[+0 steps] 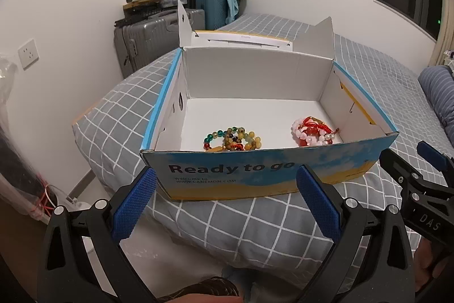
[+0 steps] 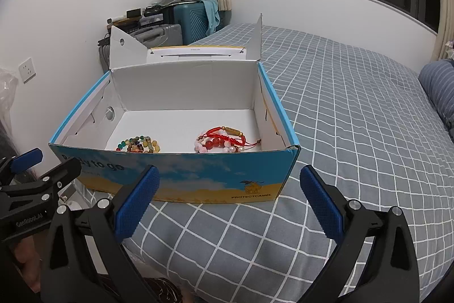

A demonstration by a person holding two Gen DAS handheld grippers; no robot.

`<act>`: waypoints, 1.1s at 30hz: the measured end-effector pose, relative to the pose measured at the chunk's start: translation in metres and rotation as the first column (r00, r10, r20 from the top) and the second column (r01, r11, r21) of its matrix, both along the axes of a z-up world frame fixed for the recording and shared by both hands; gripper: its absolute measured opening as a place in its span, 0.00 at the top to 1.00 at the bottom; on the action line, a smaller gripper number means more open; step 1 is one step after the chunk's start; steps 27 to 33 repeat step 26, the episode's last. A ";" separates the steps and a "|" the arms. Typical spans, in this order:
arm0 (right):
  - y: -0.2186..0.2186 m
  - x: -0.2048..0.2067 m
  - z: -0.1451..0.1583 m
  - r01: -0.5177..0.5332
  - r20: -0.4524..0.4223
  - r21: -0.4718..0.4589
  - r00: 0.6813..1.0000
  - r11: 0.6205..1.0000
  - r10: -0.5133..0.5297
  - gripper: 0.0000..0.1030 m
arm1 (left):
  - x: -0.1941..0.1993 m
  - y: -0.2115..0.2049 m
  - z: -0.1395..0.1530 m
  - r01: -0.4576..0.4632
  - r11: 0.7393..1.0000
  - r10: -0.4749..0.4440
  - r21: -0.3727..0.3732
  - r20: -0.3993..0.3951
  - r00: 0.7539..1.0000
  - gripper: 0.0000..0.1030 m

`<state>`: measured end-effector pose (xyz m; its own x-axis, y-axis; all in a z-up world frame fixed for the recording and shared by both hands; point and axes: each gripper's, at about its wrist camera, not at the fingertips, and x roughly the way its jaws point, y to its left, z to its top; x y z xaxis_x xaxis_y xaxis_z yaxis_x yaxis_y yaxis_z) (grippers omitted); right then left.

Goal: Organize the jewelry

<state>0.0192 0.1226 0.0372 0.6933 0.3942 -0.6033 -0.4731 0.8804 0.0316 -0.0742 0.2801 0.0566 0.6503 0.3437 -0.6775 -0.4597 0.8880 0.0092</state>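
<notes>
Bedroom bed (image 2: 354, 104) with grey checked cover carried everything | open cardboard box (image 2: 198, 178) sat near its edge | my left gripper (image 1: 225, 200) and right gripper (image 2: 229, 200) hung before it, both spread wide, empty | mixed-bead bracelets (image 1: 232, 139) lay front-left inside, red-cord bracelets (image 2: 224, 139) front-right

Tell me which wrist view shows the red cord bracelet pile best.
The right wrist view: the red cord bracelet pile shows its cords, tan tube bead and red and pink beads above the box front wall. In the left wrist view the pile sits farther right, its lower edge cut off by that wall.
</notes>
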 end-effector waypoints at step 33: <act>0.003 0.000 -0.001 0.000 -0.002 -0.003 1.000 1.000 0.000 0.07 | 0.002 0.000 -0.002 0.010 1.000 -0.010 -0.019 0.000 1.000 0.06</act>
